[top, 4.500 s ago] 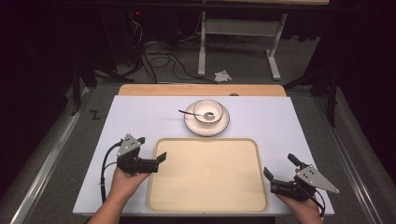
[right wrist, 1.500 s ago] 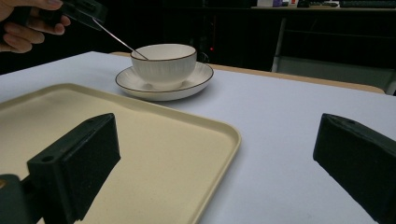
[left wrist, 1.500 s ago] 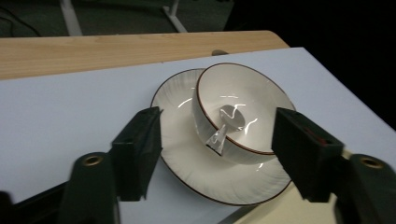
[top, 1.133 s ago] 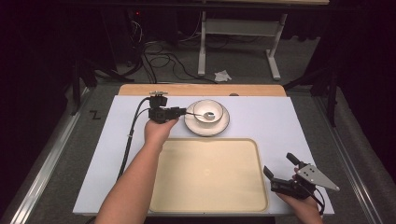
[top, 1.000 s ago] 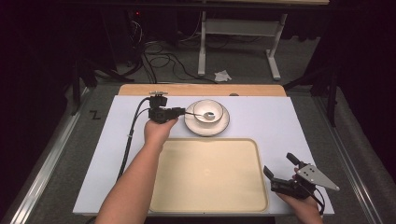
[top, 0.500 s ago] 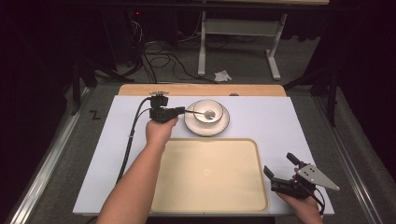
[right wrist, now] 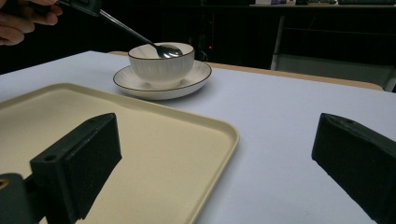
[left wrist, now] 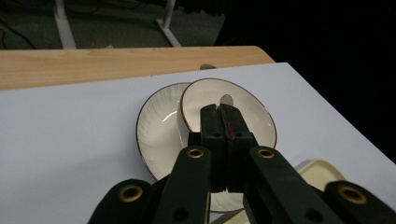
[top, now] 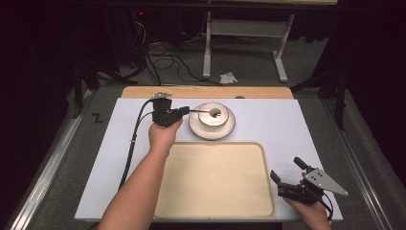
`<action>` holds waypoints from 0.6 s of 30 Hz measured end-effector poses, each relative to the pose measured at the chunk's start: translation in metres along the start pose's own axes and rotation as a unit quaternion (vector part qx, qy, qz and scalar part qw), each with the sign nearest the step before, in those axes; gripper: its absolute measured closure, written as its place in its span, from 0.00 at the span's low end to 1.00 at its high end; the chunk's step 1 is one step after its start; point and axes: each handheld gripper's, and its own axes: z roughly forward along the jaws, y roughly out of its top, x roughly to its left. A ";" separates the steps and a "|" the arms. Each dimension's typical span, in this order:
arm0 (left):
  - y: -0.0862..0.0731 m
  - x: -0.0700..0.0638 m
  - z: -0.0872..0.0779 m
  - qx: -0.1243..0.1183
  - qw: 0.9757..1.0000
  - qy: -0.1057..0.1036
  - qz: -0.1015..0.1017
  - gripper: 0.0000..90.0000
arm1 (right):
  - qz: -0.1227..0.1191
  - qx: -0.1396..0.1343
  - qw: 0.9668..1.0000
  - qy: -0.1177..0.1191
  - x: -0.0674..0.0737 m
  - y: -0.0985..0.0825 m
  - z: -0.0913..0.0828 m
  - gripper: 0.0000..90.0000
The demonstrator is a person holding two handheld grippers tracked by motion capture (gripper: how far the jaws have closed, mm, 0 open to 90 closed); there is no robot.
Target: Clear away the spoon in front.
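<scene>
Spoon point(right wrist: 140, 37) handle is clamped in the left gripper point(top: 184, 112), fingers point(left wrist: 211, 130) pinched right together on it after just closing up. Its scoop end sits inside the white ribbed bowl point(right wrist: 161, 65), handle slanting up and out over the rim toward the gripper, which you can see nicely in the right gripper view. In the left gripper view the spoon's tip point(left wrist: 226, 99) pokes out just past the closed fingers, over the inside of the bowl.

Bowl sits on a matching saucer point(top: 229, 129) with a dark rim line, at the far middle of the white worktop point(top: 287, 120). Just nearer the person than the saucer is a big cream tray point(top: 215, 182), nothing in it.

Right gripper point(top: 286, 178) is parked low at the near right corner of the tray, fingers point(right wrist: 79, 168) spread wide apart with nothing between them, looking across the tray toward the bowl. Left forearm point(top: 139, 187) stretches over the tray's left edge to get to the bowl.
</scene>
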 end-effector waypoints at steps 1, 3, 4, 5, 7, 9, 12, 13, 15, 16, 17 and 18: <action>0.000 -0.001 -0.002 -0.005 1.000 -0.001 0.003 1.00 | -0.001 -0.002 1.000 0.000 0.000 0.000 0.000 0.02; 0.001 -0.005 -0.006 -0.017 1.000 -0.001 0.012 1.00 | -0.003 -0.001 1.000 0.000 0.000 0.000 0.000 0.02; 0.001 -0.005 -0.006 -0.017 1.000 -0.001 0.012 1.00 | -0.003 -0.001 1.000 0.000 0.000 0.000 0.000 0.02; 0.001 -0.008 -0.008 -0.026 1.000 -0.003 0.016 1.00 | -0.002 -0.002 1.000 0.000 0.000 0.000 0.000 0.02; 0.001 -0.009 -0.010 -0.029 0.999 -0.002 0.020 1.00 | -0.003 -0.003 1.000 0.000 0.000 0.000 0.000 0.02; 0.001 -0.014 -0.014 -0.042 0.999 -0.003 0.026 1.00 | -0.003 -0.003 1.000 0.000 0.000 0.000 0.000 0.02; 0.002 -0.017 -0.016 -0.047 0.998 -0.004 0.031 1.00 | -0.004 -0.005 1.000 -0.001 0.000 0.001 0.000 0.02; 0.001 -0.020 -0.019 -0.055 0.998 -0.007 0.035 1.00 | -0.005 -0.005 1.000 -0.001 0.000 0.001 0.000 0.02; 0.001 -0.022 -0.021 -0.059 0.997 -0.008 0.038 1.00 | -0.004 -0.005 1.000 0.000 0.000 0.000 0.000 0.02; 0.001 -0.022 -0.021 -0.059 0.997 -0.008 0.038 1.00 | -0.004 -0.005 1.000 0.000 0.000 0.000 0.000 0.02; 0.001 -0.023 -0.023 -0.064 0.997 -0.010 0.042 1.00 | -0.004 -0.001 1.000 0.001 0.000 0.000 0.000 0.02; 0.001 -0.023 -0.023 -0.064 0.997 -0.010 0.042 1.00 | -0.004 -0.001 1.000 0.001 0.000 0.000 0.000 0.02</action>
